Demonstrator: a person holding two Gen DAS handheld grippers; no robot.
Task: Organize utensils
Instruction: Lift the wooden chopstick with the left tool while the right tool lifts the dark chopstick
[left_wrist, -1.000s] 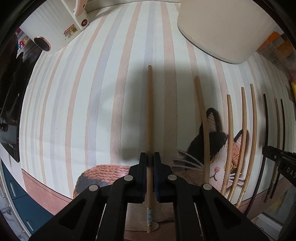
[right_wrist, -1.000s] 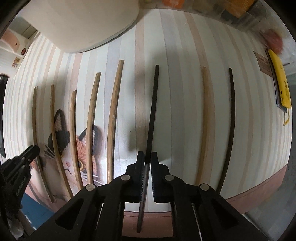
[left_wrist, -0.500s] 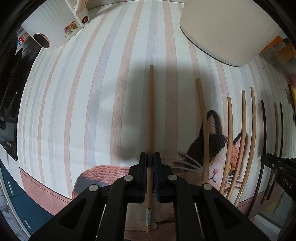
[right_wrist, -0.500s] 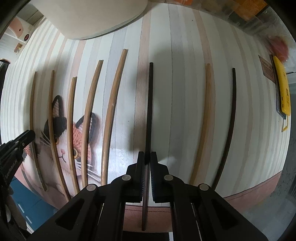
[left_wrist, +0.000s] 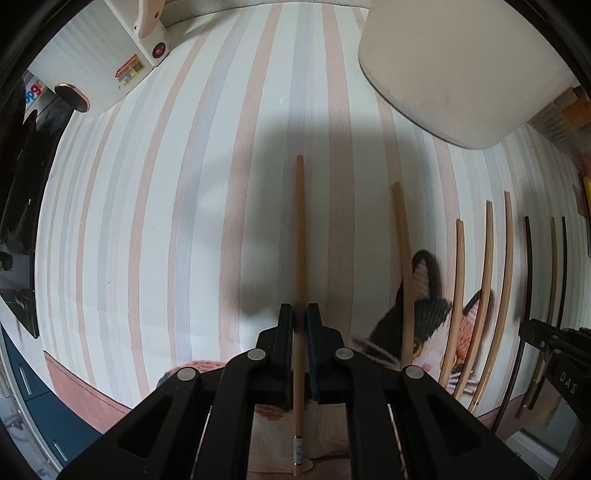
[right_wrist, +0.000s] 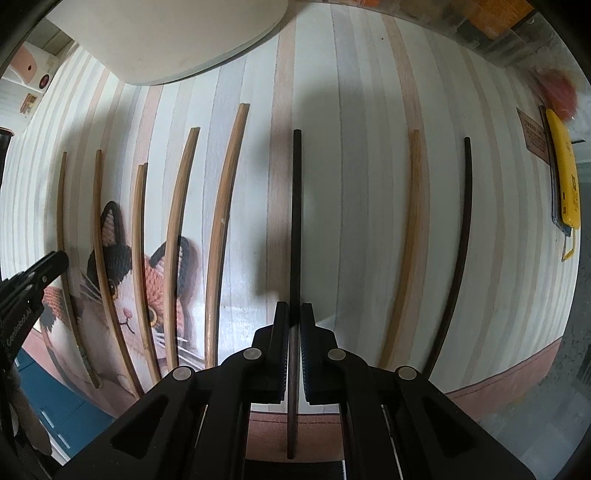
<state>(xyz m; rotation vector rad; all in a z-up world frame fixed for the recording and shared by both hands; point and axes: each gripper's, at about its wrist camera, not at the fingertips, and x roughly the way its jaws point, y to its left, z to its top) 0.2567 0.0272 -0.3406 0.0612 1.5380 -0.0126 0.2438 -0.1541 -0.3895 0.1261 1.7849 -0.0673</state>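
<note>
Two chopsticks, wooden chopstick and black chopstick, each pinched in a hand-held gripper

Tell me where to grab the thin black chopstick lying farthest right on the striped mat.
Grip the thin black chopstick near its middle, coming from above with fingers straddling it crosswise. It lies flat on the striped mat, apart from the light wooden chopstick, so both sides look free.

Looks like a home, likely a dining or kitchen table. Covered with a striped tablecloth bearing a knitted-cat print. Chopsticks laid out in a row across it. A white appliance with a sticker and red button at one end, a pale tub nearby, blue cabinet fronts below the table edge.
</note>
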